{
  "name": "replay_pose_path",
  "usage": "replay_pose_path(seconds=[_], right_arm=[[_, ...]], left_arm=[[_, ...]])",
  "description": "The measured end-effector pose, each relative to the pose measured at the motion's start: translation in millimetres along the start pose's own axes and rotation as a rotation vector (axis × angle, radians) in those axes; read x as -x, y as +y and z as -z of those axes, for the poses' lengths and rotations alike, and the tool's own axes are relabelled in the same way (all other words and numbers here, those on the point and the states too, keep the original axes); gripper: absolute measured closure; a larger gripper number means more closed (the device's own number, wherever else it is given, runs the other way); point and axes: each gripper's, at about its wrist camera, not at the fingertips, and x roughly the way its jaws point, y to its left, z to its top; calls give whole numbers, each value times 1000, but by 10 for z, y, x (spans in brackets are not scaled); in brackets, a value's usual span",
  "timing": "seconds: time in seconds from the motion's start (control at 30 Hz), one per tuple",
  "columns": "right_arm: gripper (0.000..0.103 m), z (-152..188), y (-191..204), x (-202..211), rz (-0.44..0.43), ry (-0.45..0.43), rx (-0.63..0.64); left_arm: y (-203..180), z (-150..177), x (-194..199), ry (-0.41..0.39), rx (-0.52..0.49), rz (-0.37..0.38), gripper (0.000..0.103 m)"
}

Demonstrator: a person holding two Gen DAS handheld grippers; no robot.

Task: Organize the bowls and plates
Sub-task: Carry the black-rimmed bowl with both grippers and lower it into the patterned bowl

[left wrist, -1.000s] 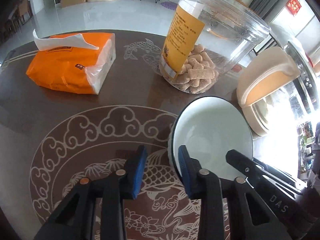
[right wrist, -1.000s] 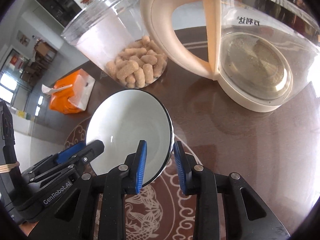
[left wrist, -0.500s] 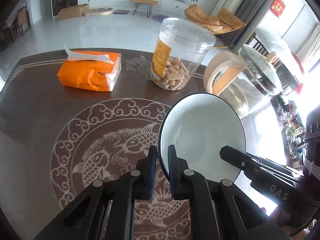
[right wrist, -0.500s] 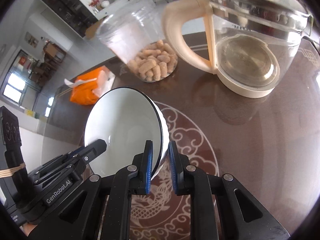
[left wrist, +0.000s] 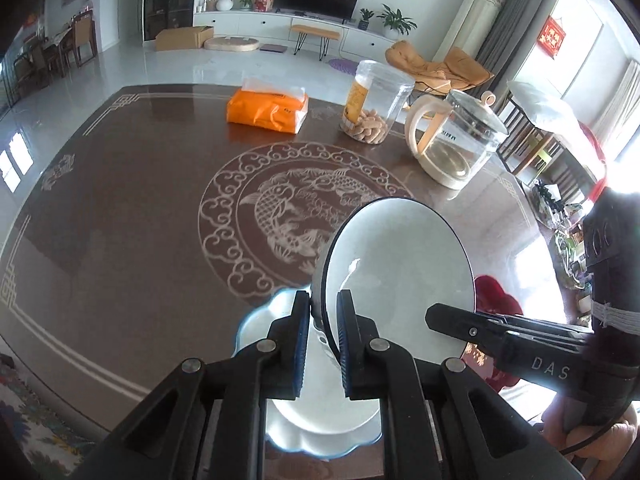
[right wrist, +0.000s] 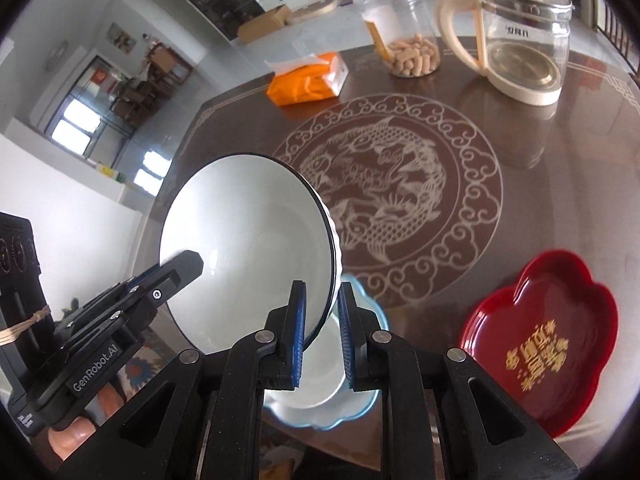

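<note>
A white, dark-rimmed bowl [left wrist: 400,264] hangs steeply tilted above a pale blue scalloped plate [right wrist: 356,410] near the table edge.

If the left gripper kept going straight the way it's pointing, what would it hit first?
Probably the blue-rimmed plate on the table just below; the left gripper, jaws shut on the white bowl, would push the bowl into it first, though depth is unclear.

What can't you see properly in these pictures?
- Left wrist view: the blue-rimmed plate is mostly hidden by the left gripper and the white bowl.
- Left wrist view: the red tray peeks out behind the bowl.
- Right wrist view: the right gripper covers the plate's near part.
</note>
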Motion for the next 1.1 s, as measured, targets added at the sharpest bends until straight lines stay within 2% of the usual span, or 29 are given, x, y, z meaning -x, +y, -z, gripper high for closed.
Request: replay_pose_path(seconds=[0.17,0.3,0.7,0.8,0.97,1.1], right_arm=[[85,278,-25,-204,21,35,-8],[85,407,-10,-300,50,43,10],[86,551,44,-502,124,29,76],[86,575,96,-511,160,19,128],[86,624,215,-546,238,-21,235],[86,634,222,-556,255,-45,260]], left_arm=[[173,452,-248,83,59,10,91],[228,628,-333,104,71,3,91],[252,679,-408,101,33,-28,89],[229,679,-406,92,14,-65,88],[232,695,-403,86,-7,-71,88],[191,698,-388,80,-40,-93,86]])
